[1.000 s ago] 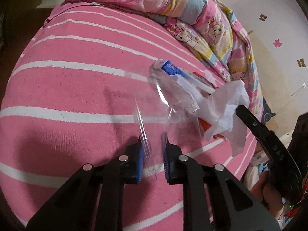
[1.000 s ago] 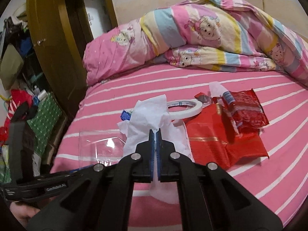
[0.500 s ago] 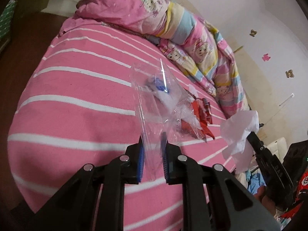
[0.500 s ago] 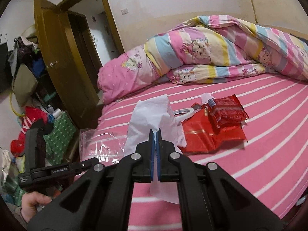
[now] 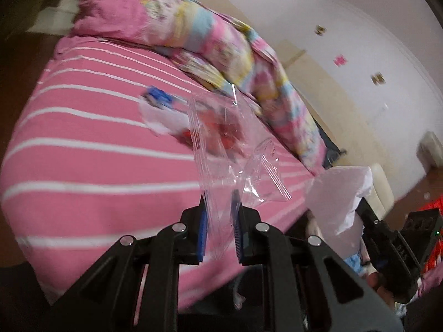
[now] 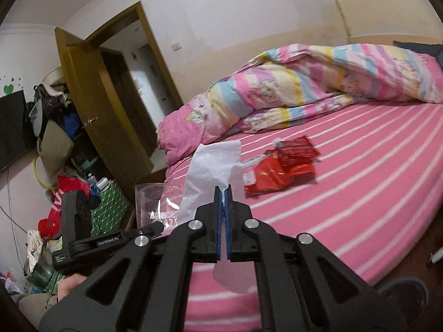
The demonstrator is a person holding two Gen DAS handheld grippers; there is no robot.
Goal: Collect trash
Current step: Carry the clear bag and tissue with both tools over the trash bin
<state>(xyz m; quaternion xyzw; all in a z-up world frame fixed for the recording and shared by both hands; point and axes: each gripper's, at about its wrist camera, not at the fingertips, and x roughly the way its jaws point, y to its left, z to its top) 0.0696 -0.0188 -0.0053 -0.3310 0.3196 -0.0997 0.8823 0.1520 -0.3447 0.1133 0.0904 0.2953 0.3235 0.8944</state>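
Note:
My left gripper holds a clear zip bag between its blue pads, upright off the bed; a gap shows between the pads. The bag also shows in the right wrist view. My right gripper is shut on a white tissue, also seen in the left wrist view, held in the air beside the bag. Red wrappers lie on the pink striped bed. A blue and white piece lies on the bed too.
A folded quilt and pink pillow lie at the head of the bed. An open wooden door and floor clutter stand left of the bed.
Both grippers have lifted and pulled back from the bed. The bag hangs free in the air, and the tissue has moved away from the wrappers, beside the bag.

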